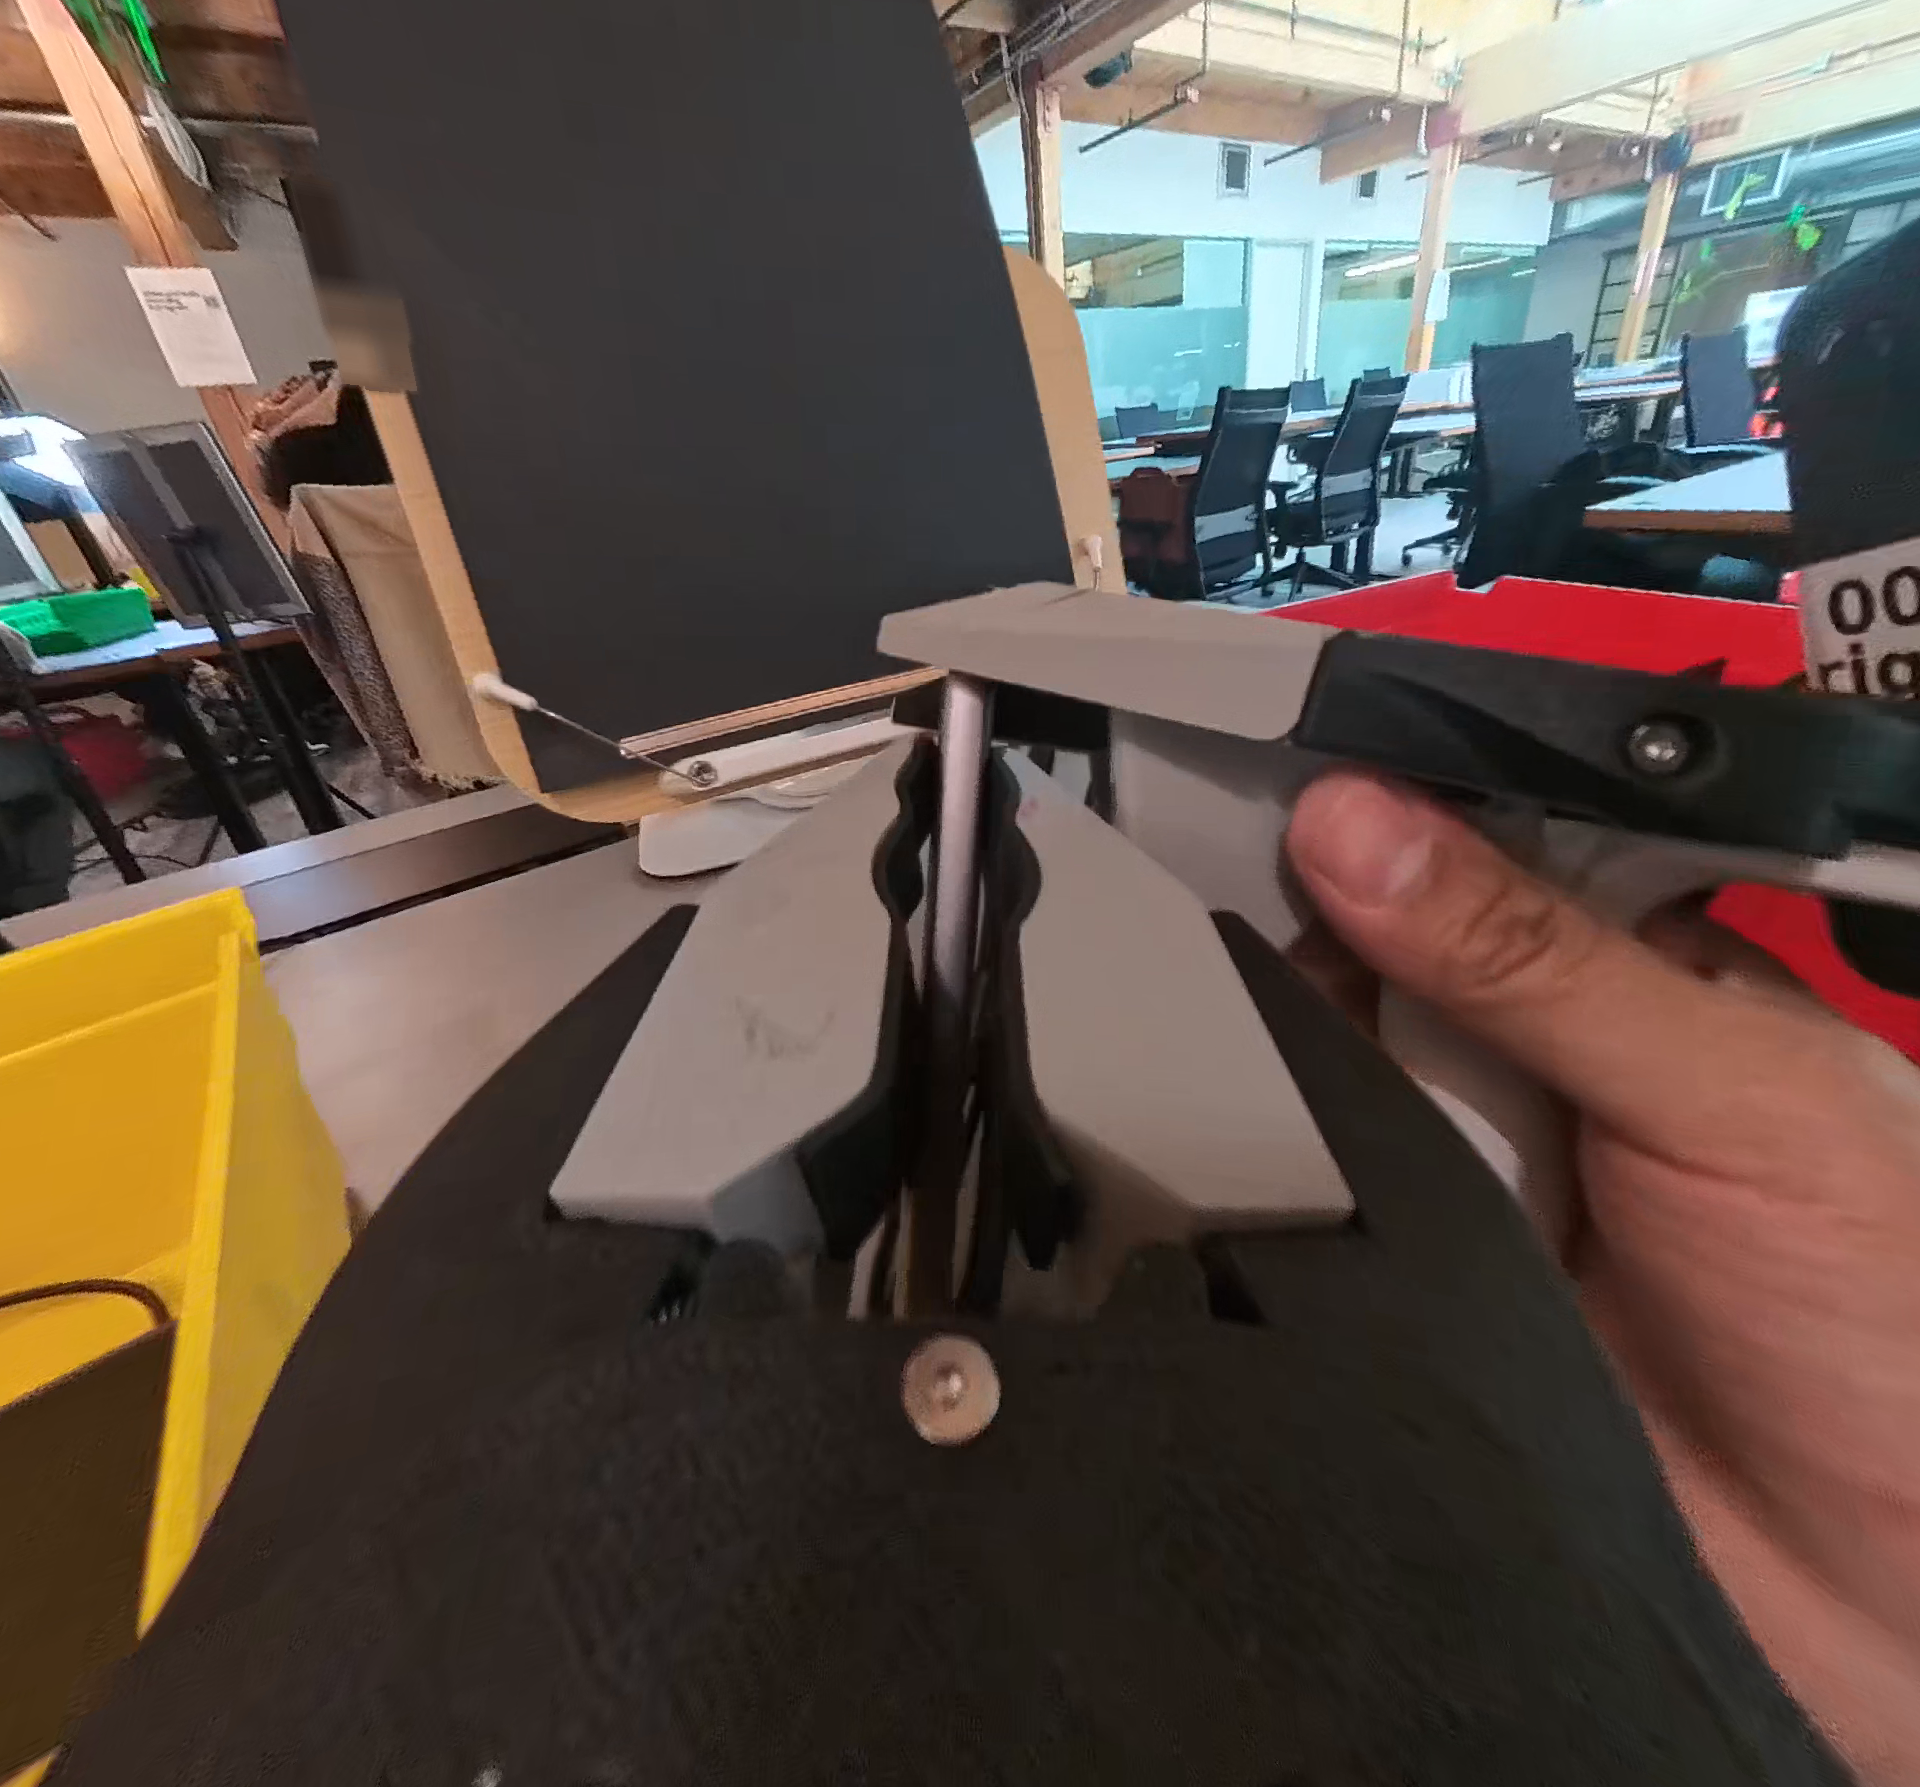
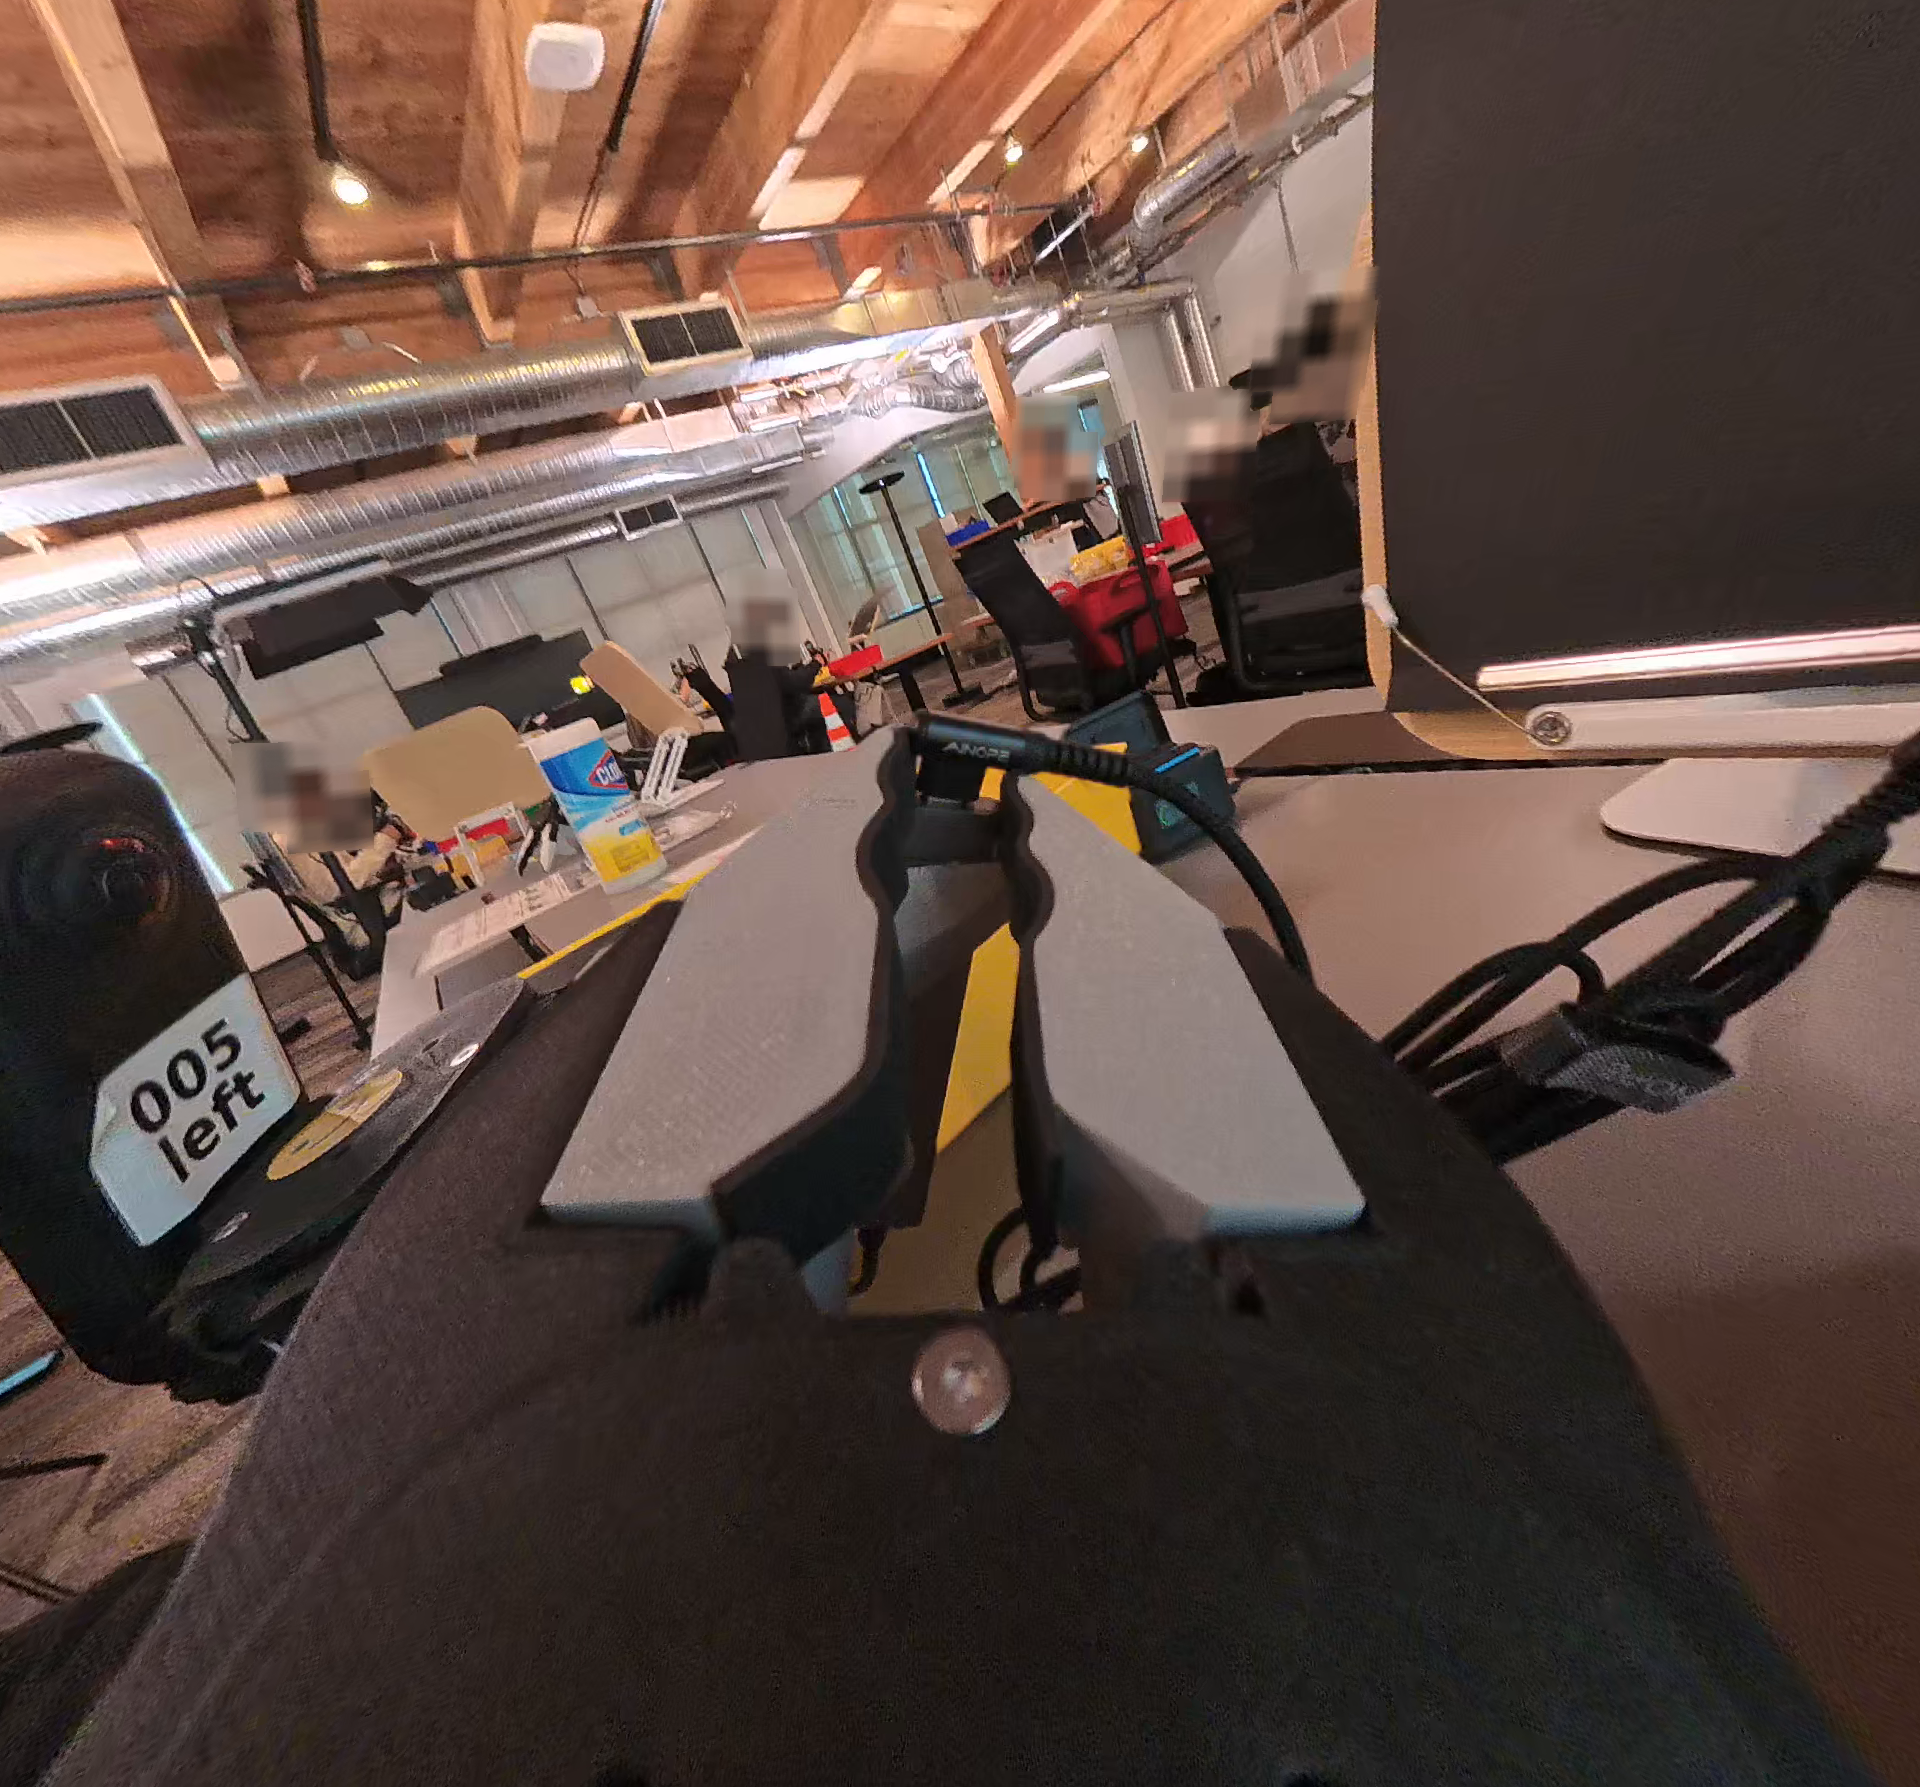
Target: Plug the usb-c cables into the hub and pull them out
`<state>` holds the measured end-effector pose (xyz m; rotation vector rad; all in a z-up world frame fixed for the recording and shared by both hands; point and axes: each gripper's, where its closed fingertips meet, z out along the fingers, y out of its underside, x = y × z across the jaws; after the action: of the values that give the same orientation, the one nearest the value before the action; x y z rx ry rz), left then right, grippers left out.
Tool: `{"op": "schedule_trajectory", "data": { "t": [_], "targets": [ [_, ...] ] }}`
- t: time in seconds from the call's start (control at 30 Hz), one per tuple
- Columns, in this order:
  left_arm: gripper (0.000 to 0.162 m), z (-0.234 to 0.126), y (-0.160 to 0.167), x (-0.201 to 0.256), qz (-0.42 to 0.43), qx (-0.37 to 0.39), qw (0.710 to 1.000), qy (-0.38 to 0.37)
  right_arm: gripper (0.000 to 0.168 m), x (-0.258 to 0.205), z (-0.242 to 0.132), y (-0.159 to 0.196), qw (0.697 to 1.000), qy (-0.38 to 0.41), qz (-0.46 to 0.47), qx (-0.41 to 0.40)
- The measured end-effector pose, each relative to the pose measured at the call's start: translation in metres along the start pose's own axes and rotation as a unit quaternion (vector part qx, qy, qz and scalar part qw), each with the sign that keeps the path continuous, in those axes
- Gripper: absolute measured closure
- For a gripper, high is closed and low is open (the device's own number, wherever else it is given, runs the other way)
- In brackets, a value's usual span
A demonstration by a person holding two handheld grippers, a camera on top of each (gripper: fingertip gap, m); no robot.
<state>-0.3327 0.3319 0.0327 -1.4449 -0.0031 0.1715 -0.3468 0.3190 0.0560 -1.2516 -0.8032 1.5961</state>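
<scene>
Left wrist view, hub: a slim silver hub (image 1: 961,802) is seen edge-on and upright, clamped between the dark wavy pads of the left tongs (image 1: 958,807); its top end reaches up to the right tongs.
Left tongs: closed narrowly on the hub, both pads touching its sides, held above the grey tabletop (image 1: 436,1020).
Right tongs, left wrist view: seen crossing from the right at the hub's top end (image 1: 1101,667), with a person's hand (image 1: 1621,1114) wrapped around the handle below.
Cable plug: in the right wrist view a black usb-c cable plug (image 2: 971,742) lies at the tips of the right tongs (image 2: 961,807); its braided cable (image 2: 1195,833) arcs over the right finger and down to the tabletop.
Right tongs, state: a narrow gap is seen between the pads; whether the plug is pinched cannot be told from either view.
Plug and hub: whether the plug is seated in the hub cannot be told.
Cable bundle: a strapped bundle of black cables (image 2: 1600,1041) lies on the tabletop, right of the right tongs.
Surroundings: a yellow bin (image 1: 135,1093) stands at the left, a red bin (image 1: 1538,625) behind the right tongs, and a dark monitor (image 1: 665,283) on a white stand is seen beyond the hub.
</scene>
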Motion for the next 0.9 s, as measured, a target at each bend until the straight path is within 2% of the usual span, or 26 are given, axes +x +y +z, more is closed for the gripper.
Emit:
{"op": "schedule_trajectory", "data": {
  "t": [0.13,0.3,0.33,0.43,0.5,0.6,0.7,0.8,0.87,0.9],
  "targets": [
    [0.154,0.0,-0.005,0.0,0.003,0.013,1.0,0.005,0.157,-0.002,0.0,-0.005,1.0,-0.014,0.007,0.024],
    [0.154,0.003,0.0,-0.003,0.016,0.001,1.0,-0.001,0.154,0.002,0.002,-0.003,0.985,-0.076,0.145,0.045],
    [0.154,0.003,0.001,-0.004,0.016,-0.001,1.0,-0.001,0.154,0.003,0.003,-0.001,0.986,-0.077,0.144,0.043],
    [0.155,0.002,0.008,-0.017,0.007,-0.014,1.0,-0.023,0.153,0.0,0.017,0.013,0.992,-0.076,0.073,-0.062],
    [0.155,-0.002,0.003,-0.021,0.02,-0.003,0.999,-0.028,0.152,-0.009,0.018,0.013,0.987,-0.105,0.038,-0.115],
    [0.155,-0.006,-0.005,-0.017,0.067,0.018,0.997,-0.031,0.15,-0.017,0.011,0.01,0.969,-0.151,0.059,-0.189],
    [0.154,-0.004,-0.005,-0.014,0.115,0.011,0.992,-0.046,0.149,-0.016,0.008,0.01,0.962,-0.149,0.068,-0.22],
    [0.153,-0.001,-0.001,-0.012,0.134,-0.008,0.99,-0.049,0.15,-0.011,0.007,0.009,0.966,-0.139,0.075,-0.202],
    [0.154,-0.002,-0.004,-0.008,0.088,-0.001,0.995,-0.043,0.154,-0.007,0.008,0.0,0.986,-0.106,0.054,-0.116],
    [0.155,-0.003,-0.004,0.01,0.082,0.006,0.997,-0.009,0.157,0.007,0.006,-0.017,0.997,-0.054,0.041,-0.035]
  ]
}}
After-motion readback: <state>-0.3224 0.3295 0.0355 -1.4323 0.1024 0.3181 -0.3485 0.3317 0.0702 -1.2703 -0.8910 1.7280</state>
